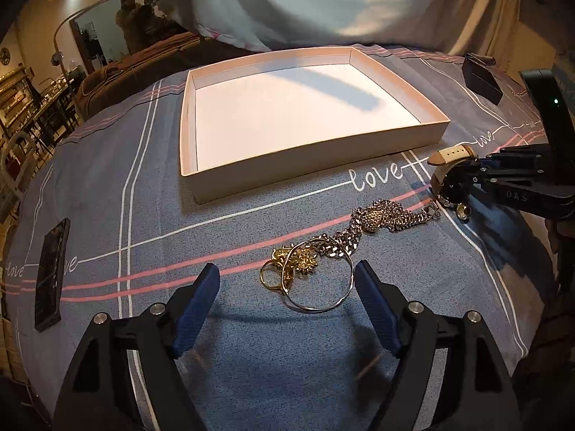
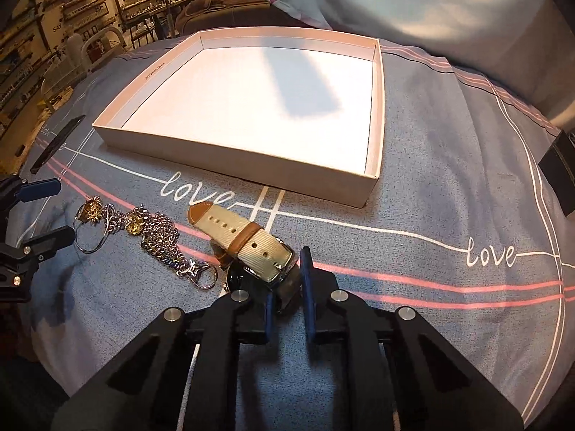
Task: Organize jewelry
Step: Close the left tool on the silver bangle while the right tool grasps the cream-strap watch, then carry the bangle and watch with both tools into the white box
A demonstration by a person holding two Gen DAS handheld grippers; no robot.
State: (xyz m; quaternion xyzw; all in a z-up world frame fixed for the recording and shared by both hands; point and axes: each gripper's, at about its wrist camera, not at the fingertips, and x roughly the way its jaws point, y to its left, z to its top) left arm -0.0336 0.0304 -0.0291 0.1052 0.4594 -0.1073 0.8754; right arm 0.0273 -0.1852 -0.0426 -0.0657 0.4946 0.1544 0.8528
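A shallow white box (image 1: pixel 359 145) (image 2: pixel 251 165) lies open on the blue-grey cloth. In front of it lies a jewelry pile: a silver bangle (image 1: pixel 316 307) (image 2: pixel 90 244), gold pieces (image 1: pixel 298 264) (image 2: pixel 91 212) and a chunky silver chain (image 1: pixel 377 221) (image 2: pixel 161 240). My left gripper (image 1: pixel 285 287) is open, its jaws either side of the bangle's near part, just above the cloth. My right gripper (image 2: pixel 287 280) (image 1: pixel 452 183) is shut on a watch with a beige and tan strap (image 2: pixel 237 233) (image 1: pixel 451 154), at its buckle end beside the dark watch face (image 2: pixel 239 276).
A dark flat phone-like object (image 1: pixel 52 269) (image 2: pixel 57 142) lies at the left. A small black box (image 1: pixel 479 79) sits at the far right of the cloth, another dark thing (image 2: pixel 560 168) at the right edge. Pale bedding (image 1: pixel 323 0) rises behind the white box.
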